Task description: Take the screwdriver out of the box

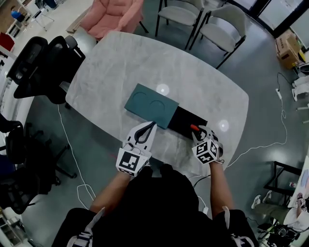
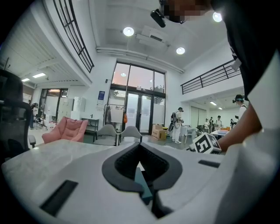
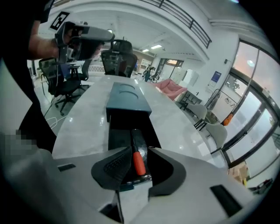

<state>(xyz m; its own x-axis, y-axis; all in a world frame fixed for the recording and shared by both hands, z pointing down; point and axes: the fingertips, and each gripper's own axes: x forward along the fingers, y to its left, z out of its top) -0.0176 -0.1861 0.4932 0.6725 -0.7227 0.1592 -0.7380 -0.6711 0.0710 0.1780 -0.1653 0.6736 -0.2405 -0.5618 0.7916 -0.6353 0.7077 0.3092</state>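
A teal box sleeve (image 1: 151, 105) lies on the white marble table (image 1: 111, 72), with its black inner tray (image 1: 186, 120) slid out to the right. In the tray lies the screwdriver (image 1: 195, 128) with a red handle (image 3: 138, 162). My right gripper (image 3: 140, 167) points steeply down over the tray's near end, open; the red handle lies between its pads, untouched. My left gripper (image 1: 148, 127) is at the sleeve's near edge. In the left gripper view its jaws (image 2: 141, 168) are shut on a teal edge of the sleeve (image 2: 142, 183).
Black office chairs (image 1: 38, 62) stand at the table's left, grey chairs (image 1: 217, 29) and a pink armchair (image 1: 113, 14) at its far side. A white cable (image 1: 72, 154) runs on the floor. A cardboard box (image 1: 288, 48) sits at the far right. People stand in the background.
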